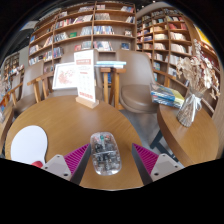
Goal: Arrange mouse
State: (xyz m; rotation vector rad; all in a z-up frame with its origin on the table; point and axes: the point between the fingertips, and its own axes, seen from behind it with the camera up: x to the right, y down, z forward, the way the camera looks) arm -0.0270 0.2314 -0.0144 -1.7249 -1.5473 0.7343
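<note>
A see-through mouse [105, 152] with its circuitry showing lies flat on a round wooden table [70, 120]. It sits between the two fingers of my gripper [110, 153], near the table's front edge. The pink pads [76, 156] stand apart from the mouse, with a gap at each side, so the gripper is open. A white oval mouse mat [30, 143] lies on the table to the left of the left finger.
An upright sign stand [86, 84] is at the table's far side. Chairs [133, 75] stand beyond it. A second table on the right carries books [167, 97] and a glass vase [188, 108]. Bookshelves [90, 30] fill the background.
</note>
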